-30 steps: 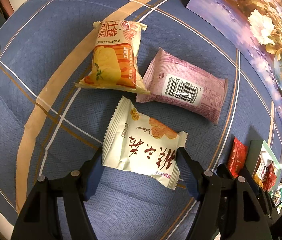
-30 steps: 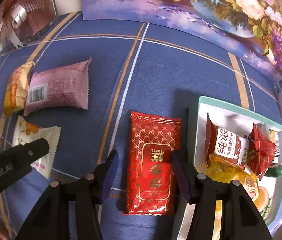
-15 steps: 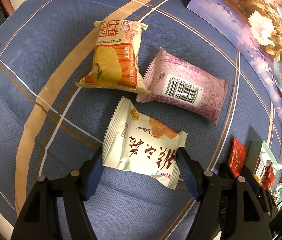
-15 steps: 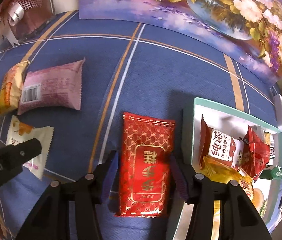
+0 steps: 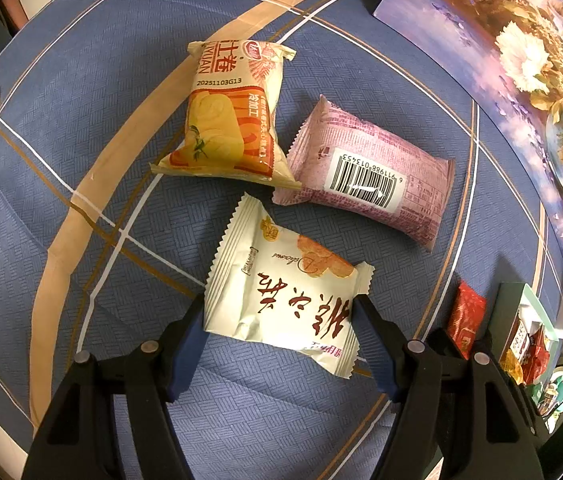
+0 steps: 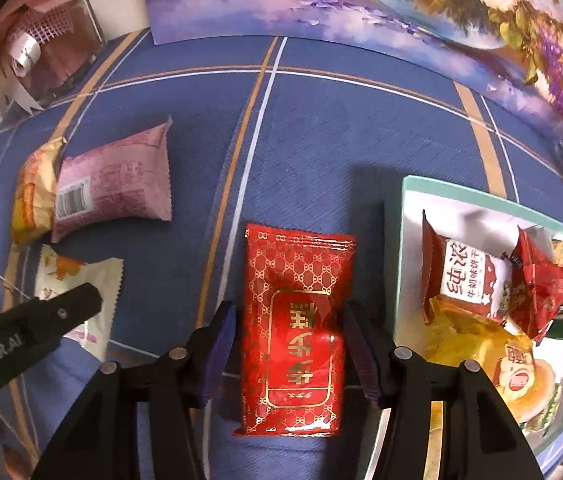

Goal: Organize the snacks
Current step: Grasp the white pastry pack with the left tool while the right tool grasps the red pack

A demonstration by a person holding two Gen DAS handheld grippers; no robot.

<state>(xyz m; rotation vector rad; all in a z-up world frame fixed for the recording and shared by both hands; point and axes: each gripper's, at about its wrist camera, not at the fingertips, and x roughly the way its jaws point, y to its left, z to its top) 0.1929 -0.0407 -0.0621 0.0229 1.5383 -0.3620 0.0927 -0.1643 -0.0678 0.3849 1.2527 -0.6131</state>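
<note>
My left gripper (image 5: 281,332) is shut on a white snack packet (image 5: 285,288) with red characters, which lies on the blue cloth. An orange-yellow packet (image 5: 229,116) and a pink packet (image 5: 365,180) with a barcode lie just beyond it. My right gripper (image 6: 287,348) is shut on a red packet (image 6: 293,332) with gold print, held beside the green-rimmed white tray (image 6: 481,200) on its right. The tray holds several snacks (image 6: 477,280). The white packet (image 6: 77,292), the pink packet (image 6: 113,180) and the left gripper's finger (image 6: 41,324) show at the left of the right wrist view.
A flower painting (image 6: 361,8) stands along the table's far edge. A clear box with pink wrapping (image 6: 41,48) sits at the far left corner. The red packet (image 5: 465,316) and the tray (image 5: 521,304) show at the right of the left wrist view.
My right gripper has closed on the red packet, lifted it slightly and carried it towards the tray. The left gripper has stayed in place on the white packet.
</note>
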